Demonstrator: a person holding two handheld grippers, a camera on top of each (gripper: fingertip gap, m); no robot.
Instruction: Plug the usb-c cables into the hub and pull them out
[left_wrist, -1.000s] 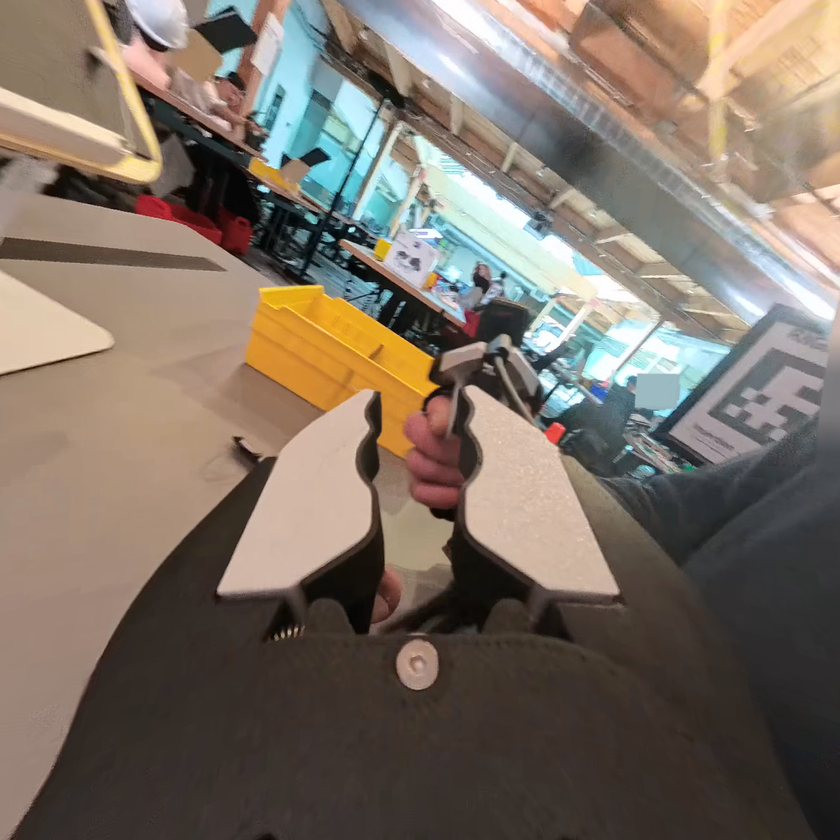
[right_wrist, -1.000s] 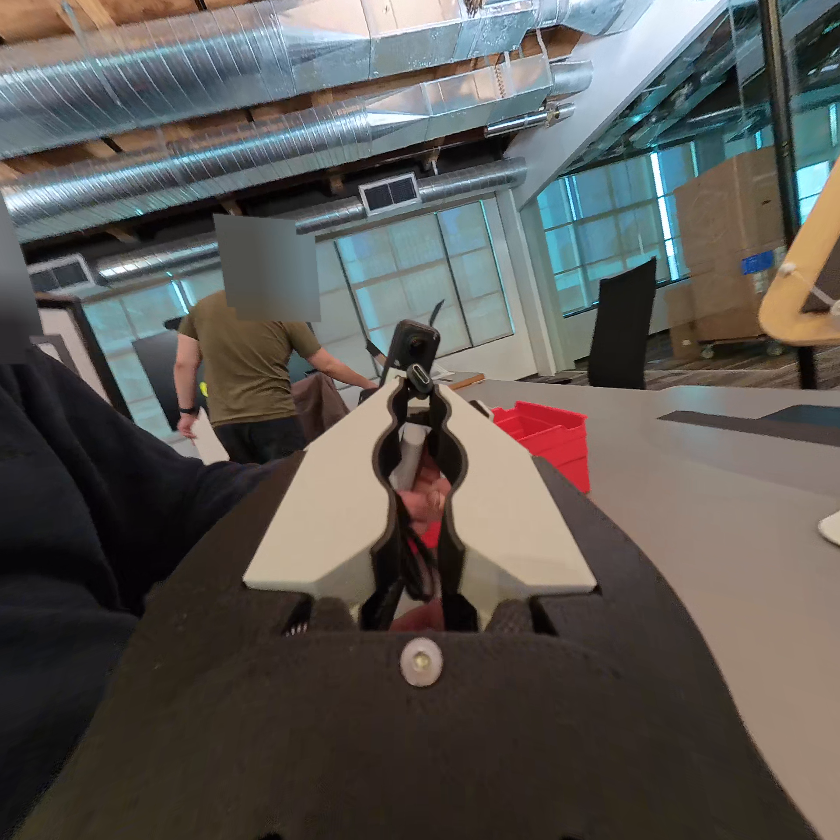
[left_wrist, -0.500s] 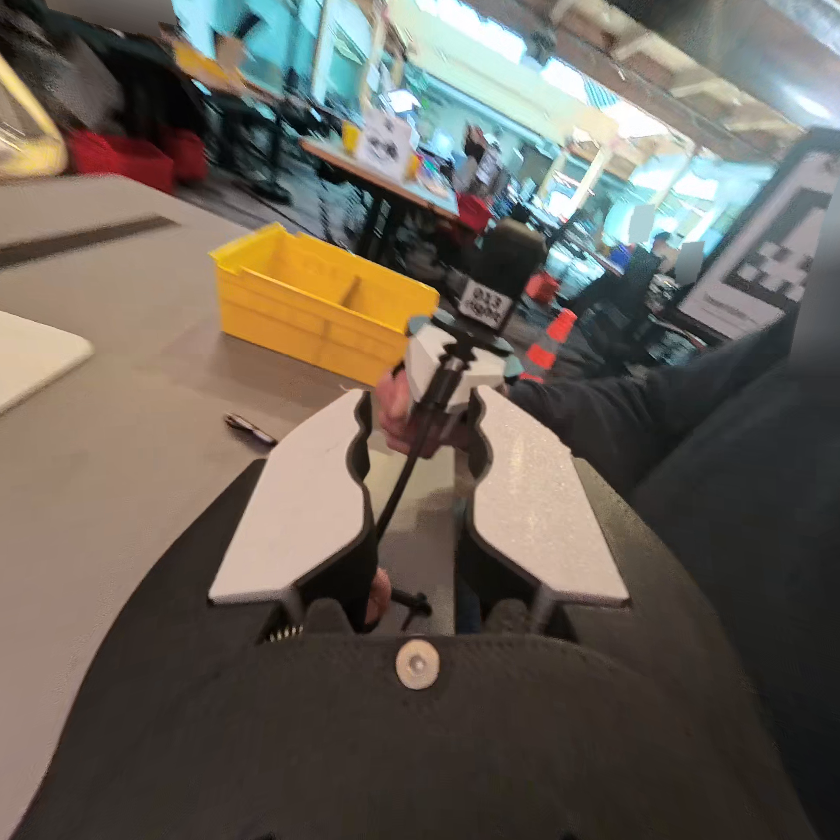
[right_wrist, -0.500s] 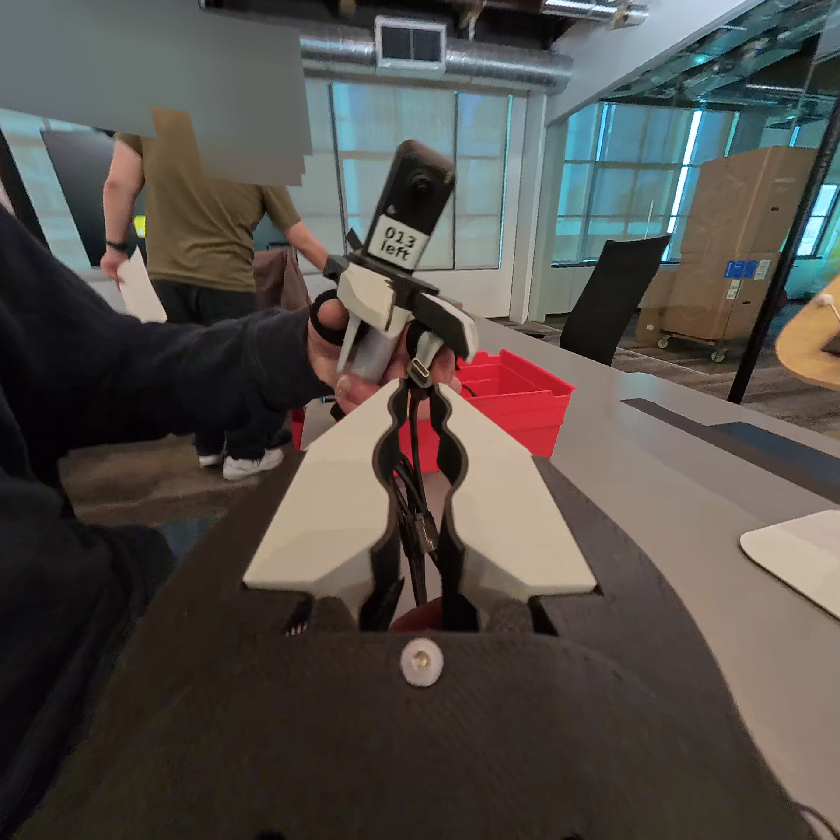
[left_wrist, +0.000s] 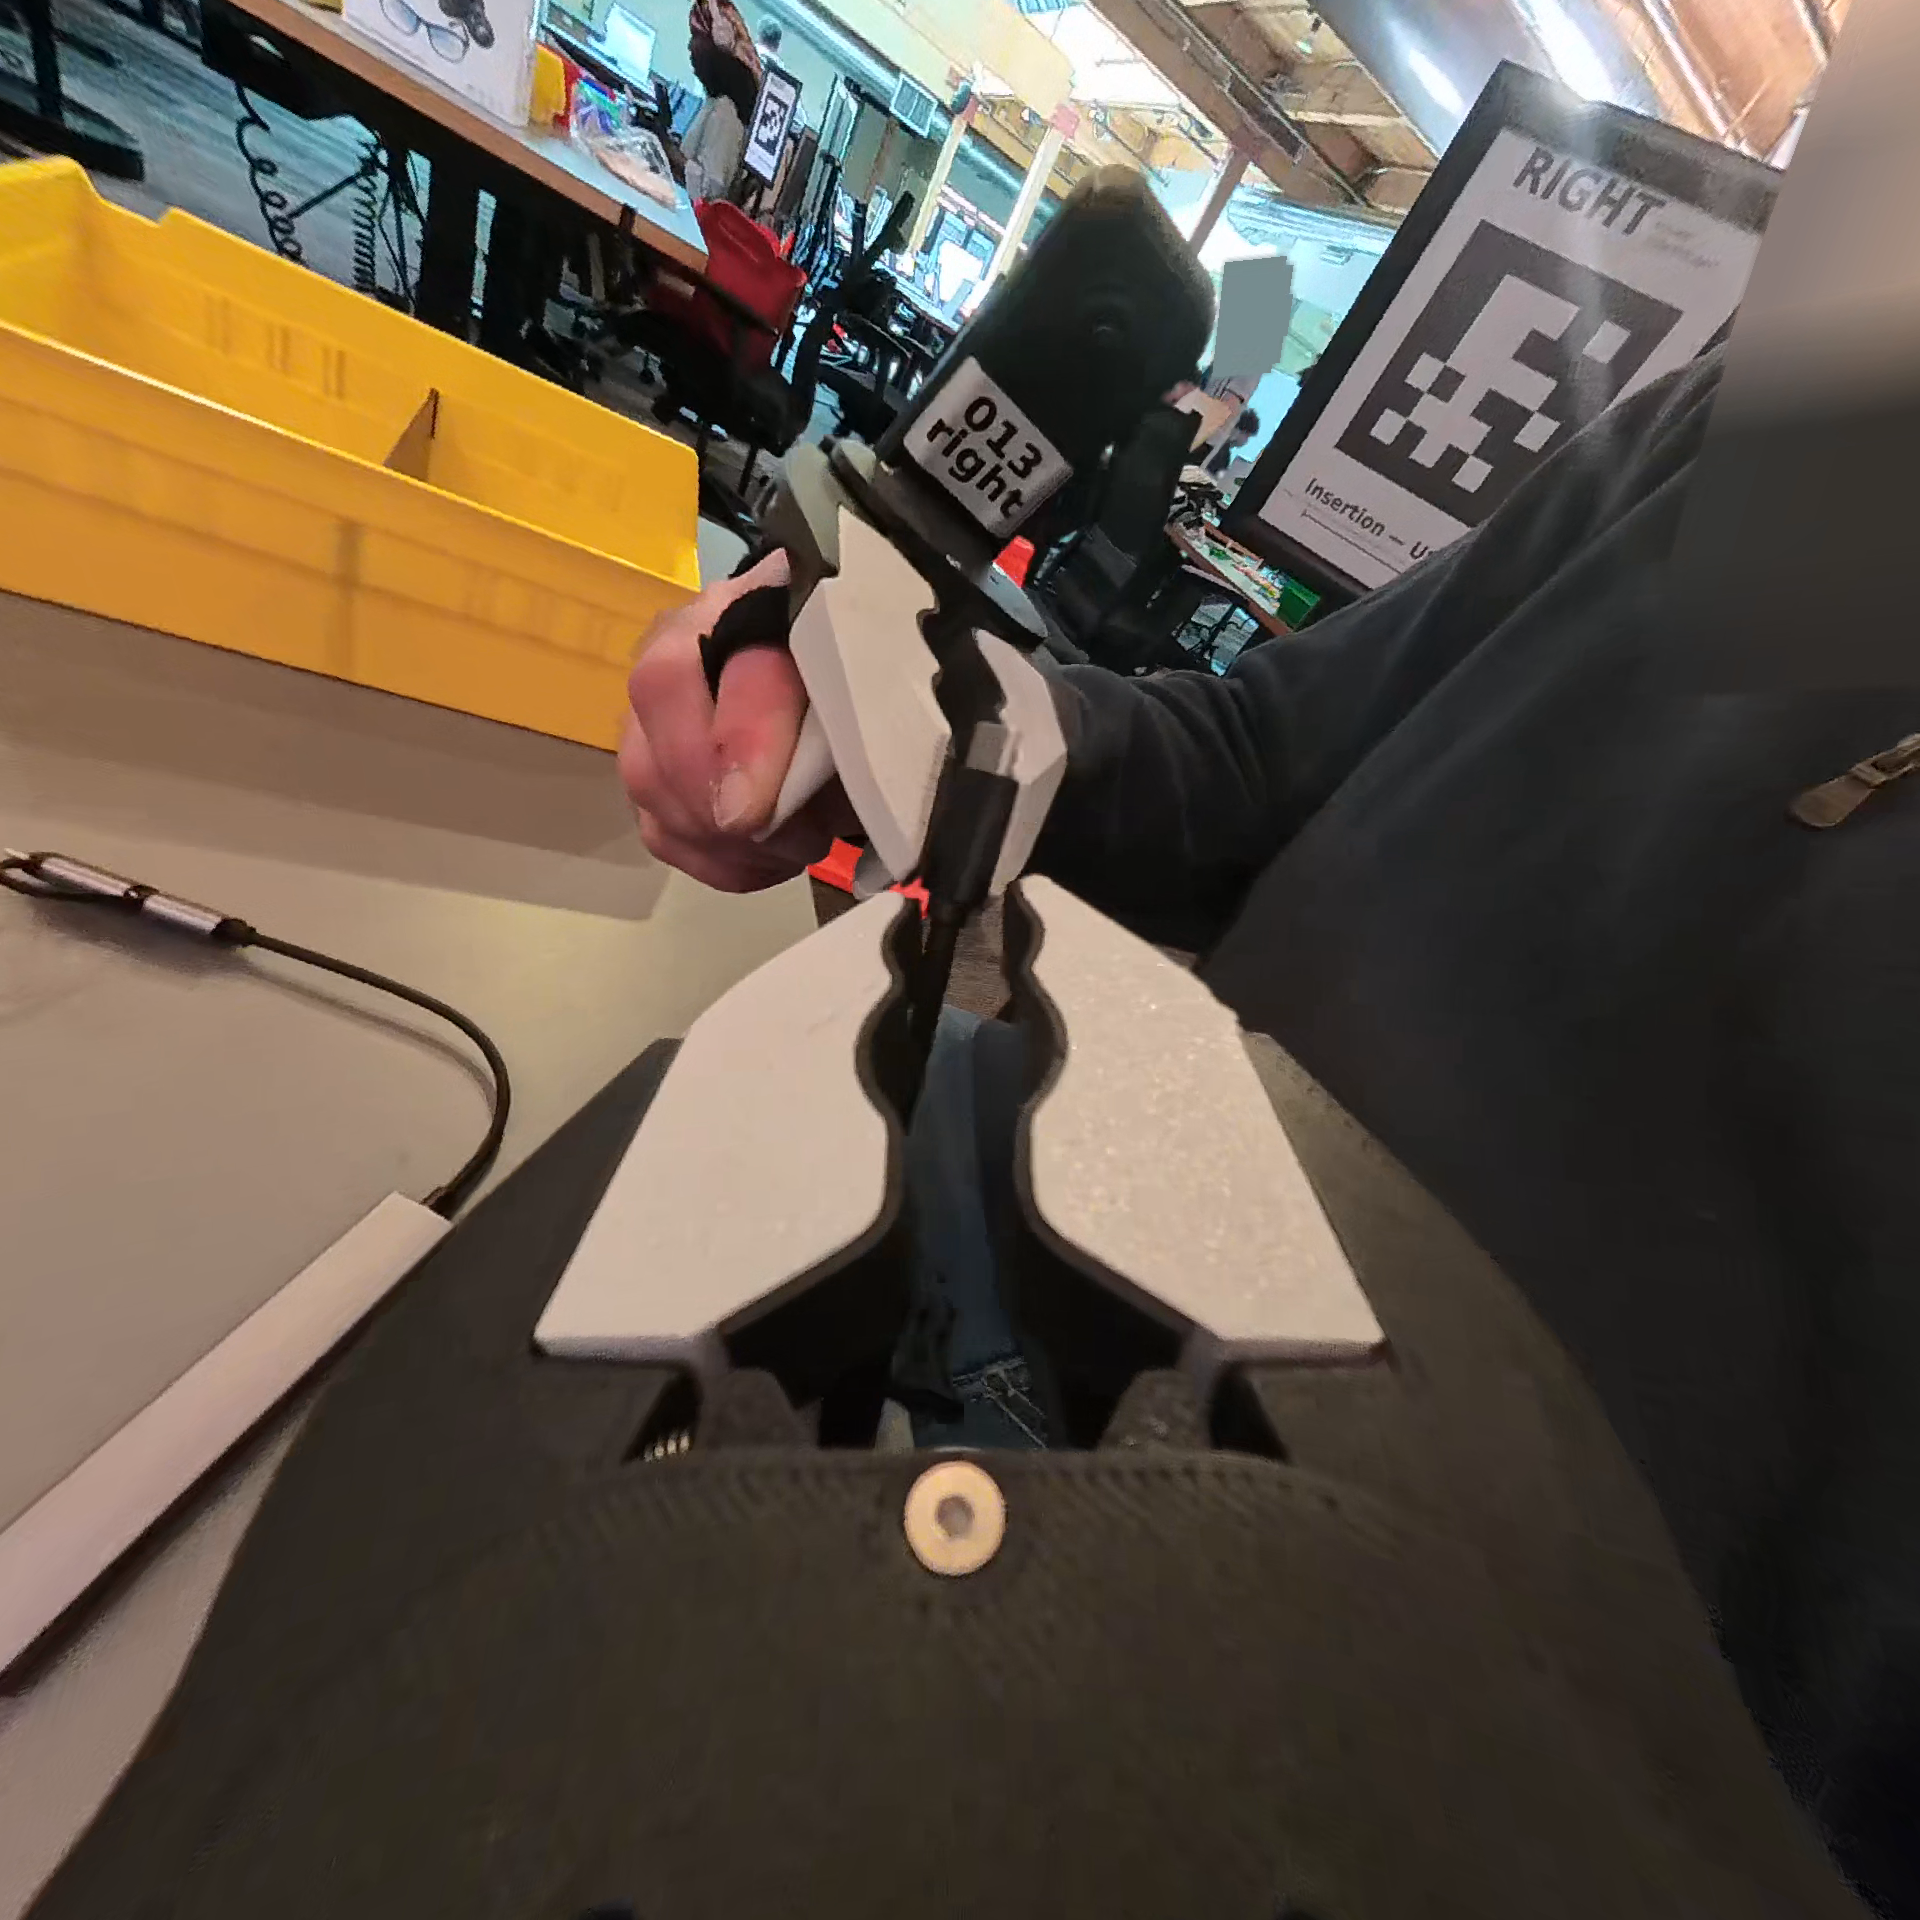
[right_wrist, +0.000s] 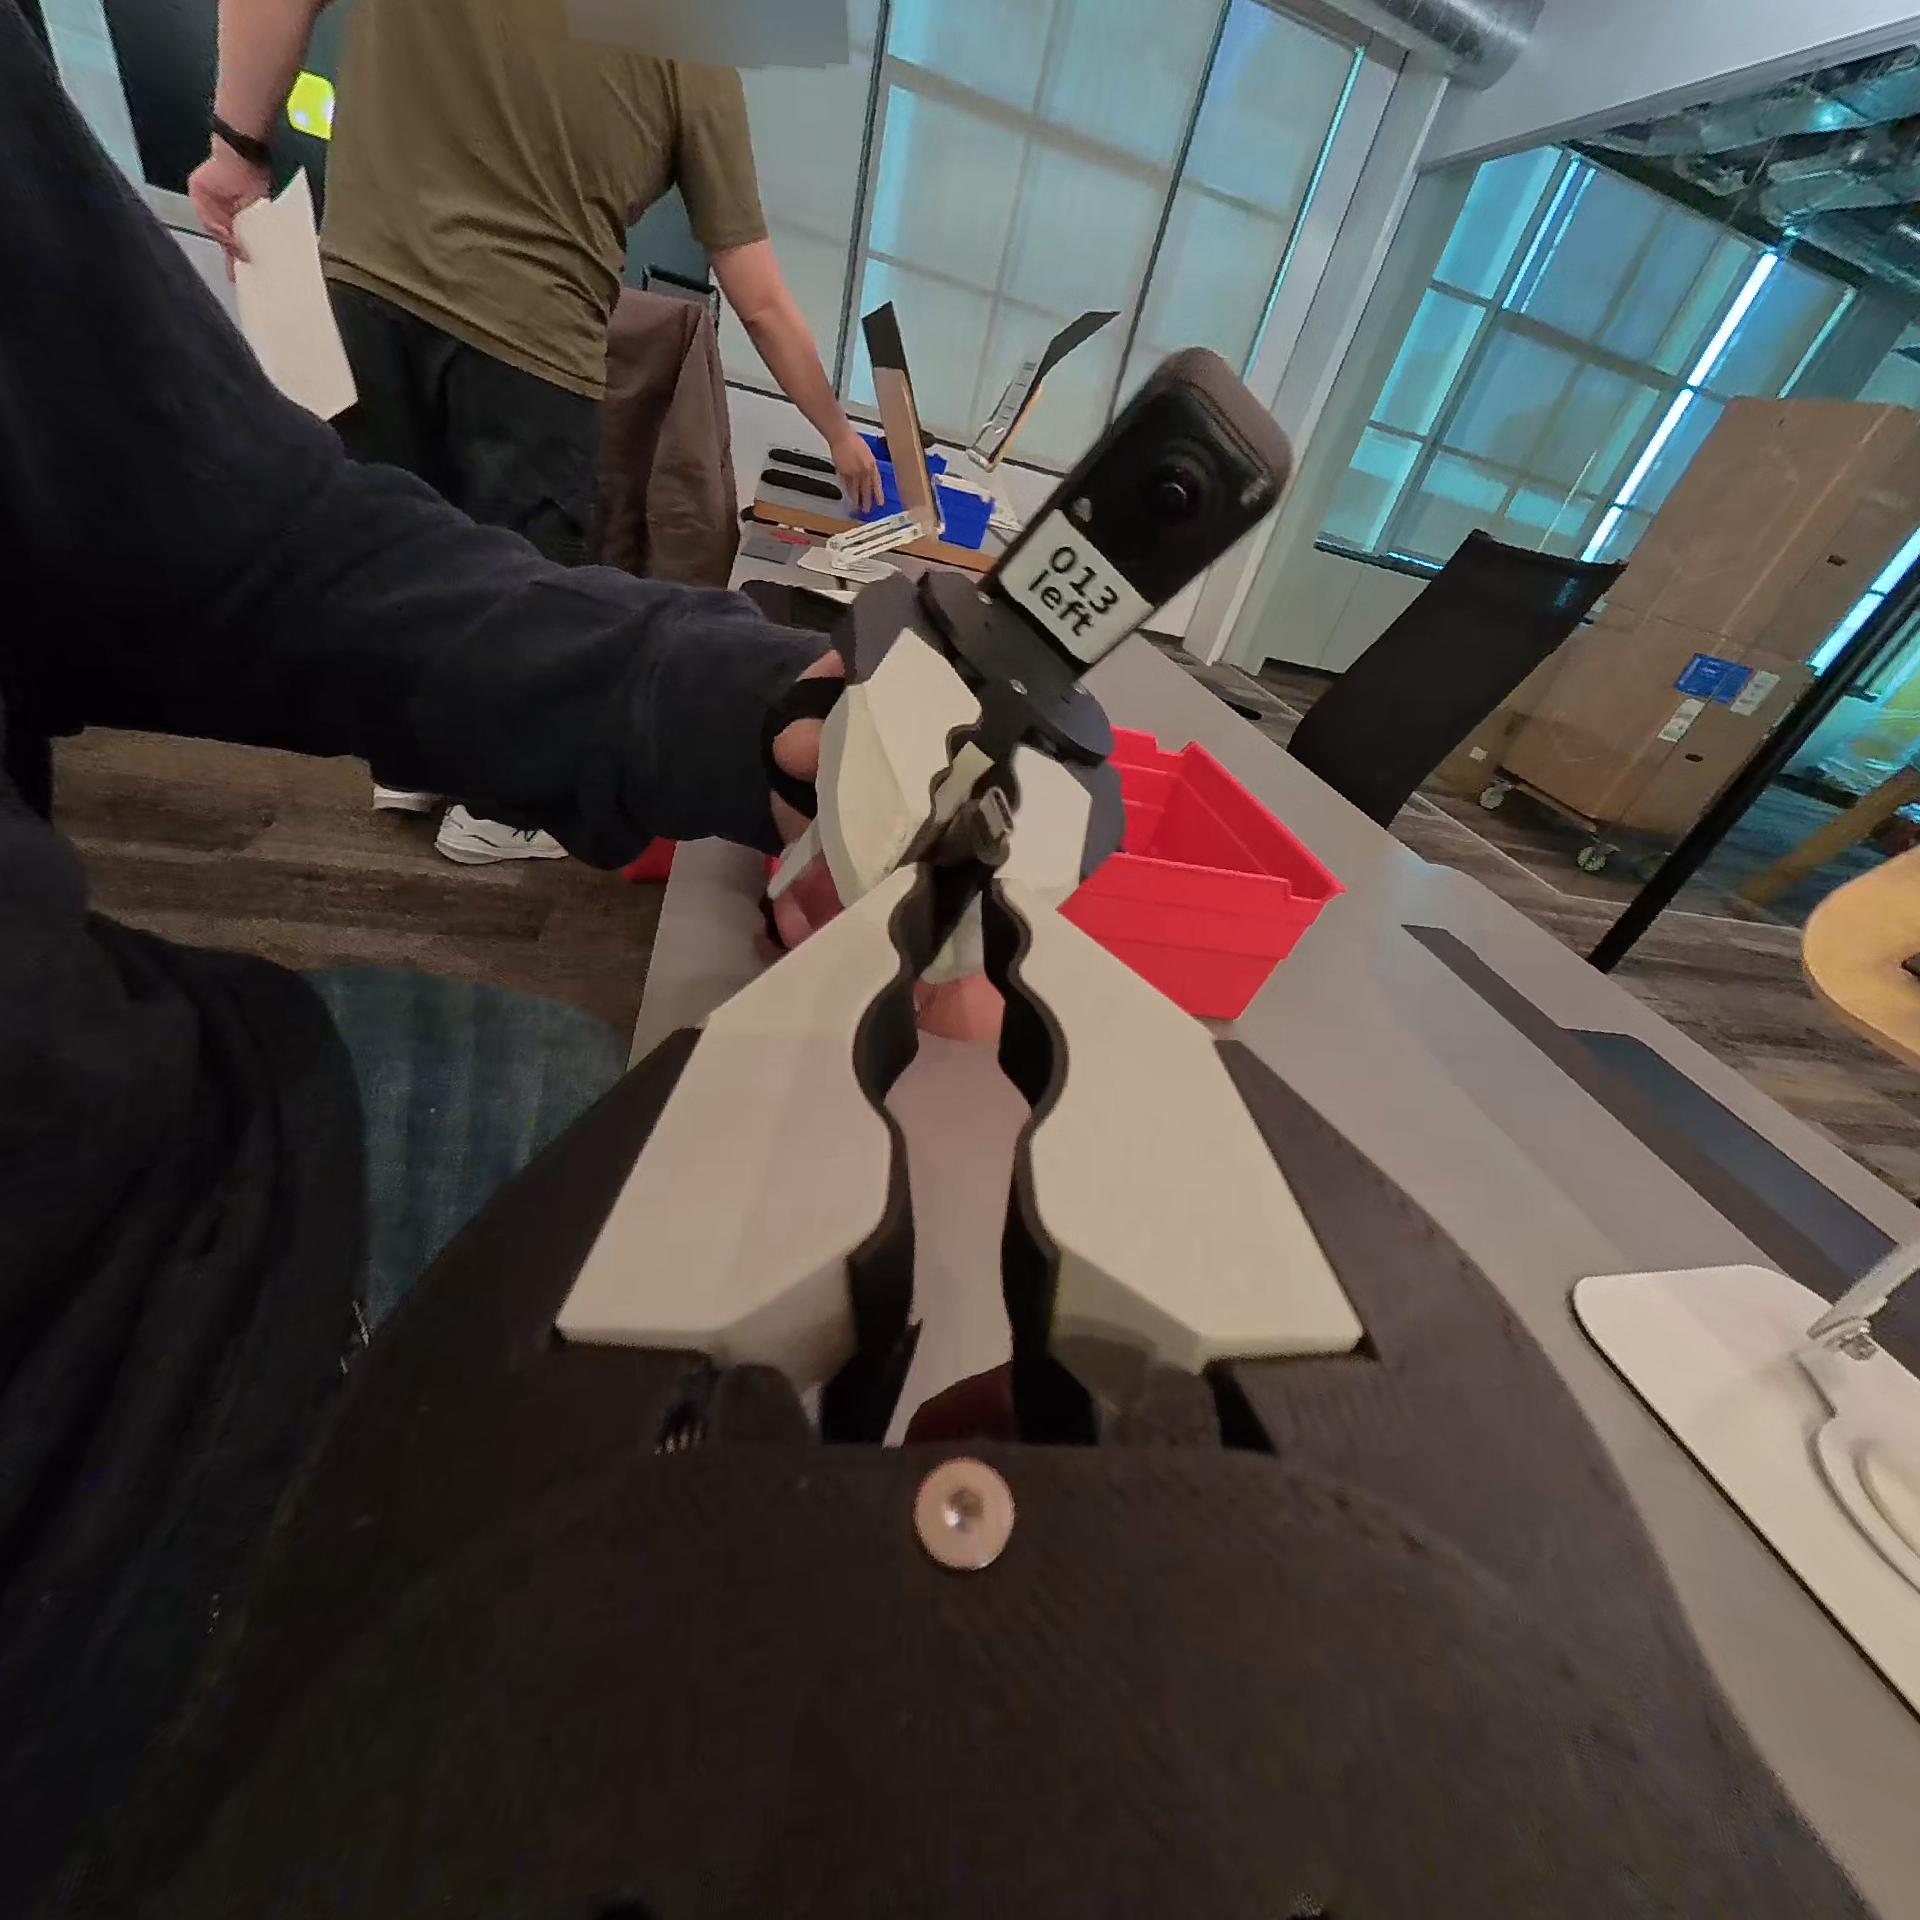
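Observation:
My right gripper is shut on a black USB-C plug whose silver tip sticks up past its fingertips. In the left wrist view the right gripper is held tip to tip with my left gripper. The plug sits between the right fingers. Its black cable trails down between the left gripper's jaws, which stand narrow with a small gap on each side of the cable. A silver-cased cable end lies on the table at far left. Its black cable curves to a white slab.
A yellow bin stands on the table behind the grippers. A red bin stands near the table's edge. A white mat with a metal piece lies at the right. A person stands beyond, and a black chair. From either gripper's tips it is about 20 cm to the white slab.
Both grippers have tilted down and now face each other tip to tip. The left jaws have narrowed around the cable. The cable no longer hangs inside the right gripper's jaws.

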